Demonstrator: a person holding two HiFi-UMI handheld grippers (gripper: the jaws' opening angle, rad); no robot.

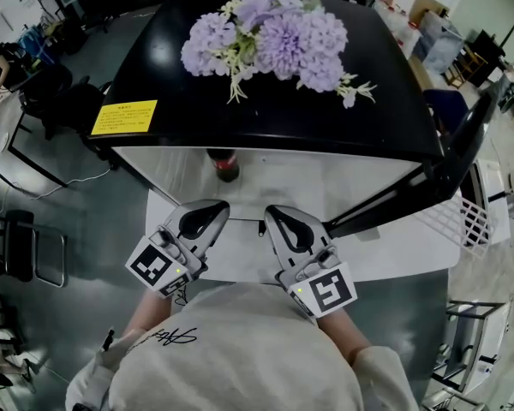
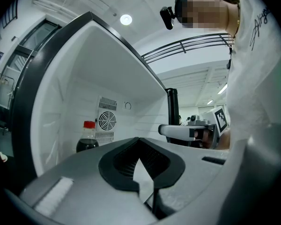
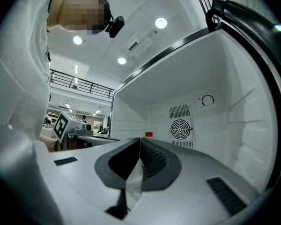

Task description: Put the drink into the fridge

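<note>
Tongs first: your left gripper (image 1: 207,211) was shut, its jaws pressed together on nothing, and your right gripper (image 1: 276,214) was shut and empty as well. You held both level, side by side at the mouth of the fridge (image 1: 325,118).

The drink (image 1: 226,168), a dark bottle with a red cap, stood upright inside on the white floor. It was at about 12 o'clock from your left gripper, toward the back wall and just to the 9 o'clock side of the fan grille (image 2: 107,120). No jaw touched it. Judged from that, the placing itself looked done, and what remained was to clear out and shut the door (image 1: 450,161), which hung open at roughly 2 o'clock from your right gripper.

To do that well, you needed to draw both grippers straight back toward 6 o'clock, keeping them level so neither nose swung in toward the bottle. The right gripper was the nearer one to the door, so it was the natural one to push with. A flat, steady push on the door's outer face would have served better than pinching its edge. A slam could have rocked the bottle, or shaken the flowers (image 1: 274,37) lying on top.
</note>
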